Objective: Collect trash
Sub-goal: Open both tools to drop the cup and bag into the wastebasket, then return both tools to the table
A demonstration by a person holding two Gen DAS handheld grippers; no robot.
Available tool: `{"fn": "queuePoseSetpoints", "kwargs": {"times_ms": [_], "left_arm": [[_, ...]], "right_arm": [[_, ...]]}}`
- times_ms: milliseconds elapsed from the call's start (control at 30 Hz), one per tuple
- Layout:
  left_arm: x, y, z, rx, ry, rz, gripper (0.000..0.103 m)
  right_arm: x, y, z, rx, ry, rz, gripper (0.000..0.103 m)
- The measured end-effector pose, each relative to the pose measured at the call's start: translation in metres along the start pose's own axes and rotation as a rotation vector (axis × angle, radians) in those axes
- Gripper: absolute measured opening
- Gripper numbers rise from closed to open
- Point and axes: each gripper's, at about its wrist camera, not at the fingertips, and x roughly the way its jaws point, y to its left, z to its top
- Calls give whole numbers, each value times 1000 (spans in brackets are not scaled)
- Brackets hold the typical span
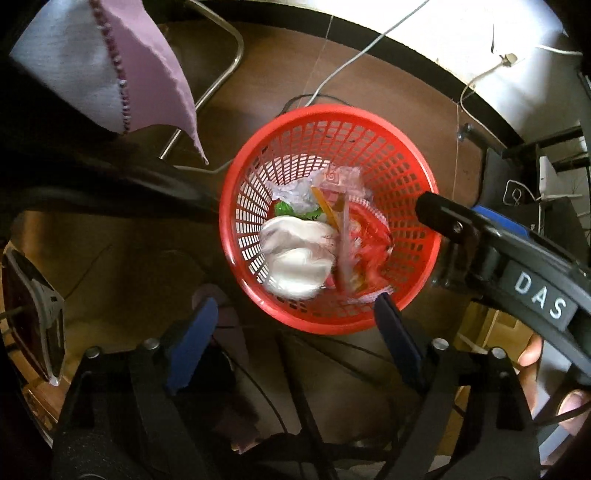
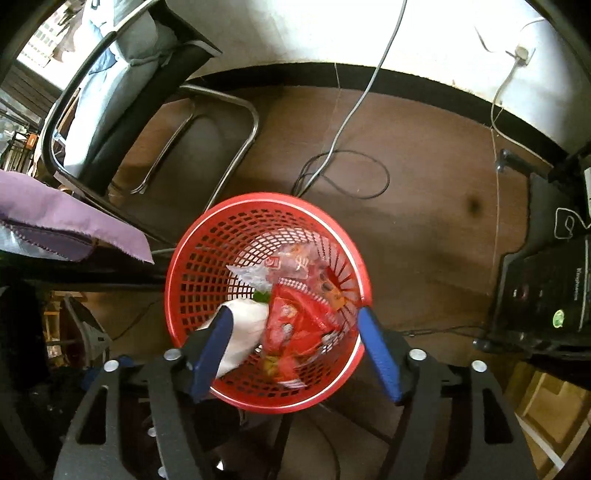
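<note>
Two sets of tongs hang over one red mesh basket that stands on the brown floor, and I see both spread wide with nothing between their blue pads. My left tongs point almost straight down, the right-hand pad overlapping the basket's near rim and the left-hand pad over bare floor outside the rim. My right tongs straddle the basket's near half, one pad over the white wad and the other at the right rim. The trash lies inside the basket: a crumpled white wad against the near-left wall, a red wrapper beside it, a scrap of green and clear crinkled plastic toward the far side. In the left view the red wrapper and a thin strip are blurred. From the left camera I see the right tongs' dark body reaching in over the basket's right rim. Open floor runs beyond the basket's far rim up to the black skirting under the white wall, crossed by a grey cable and a black cable loop. On the left a chair's chrome frame and a purple cloth crowd close to the rim; on the right a black computer case stands well apart.
</note>
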Motion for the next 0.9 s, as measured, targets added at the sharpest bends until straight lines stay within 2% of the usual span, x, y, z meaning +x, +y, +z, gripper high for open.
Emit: {"fn": "queuePoseSetpoints", "kwargs": {"times_ms": [167,367,600,900], "left_arm": [[-7,-3,-3,-2,0,-19,90],[-21,-5,-16,36,-19,-17,90],[-49,-8,-30,73,-79,-19,90],[-105,-8,-58,113,-180,-35,90]], "right_arm": [[-11,-5,-6,10,-10,0,71],[-29,-11,-10,16,-36,-25,76],[-56,-9,-15,25,-78,-23,79],[-95,12,-24,-4,-135,4,80]]}}
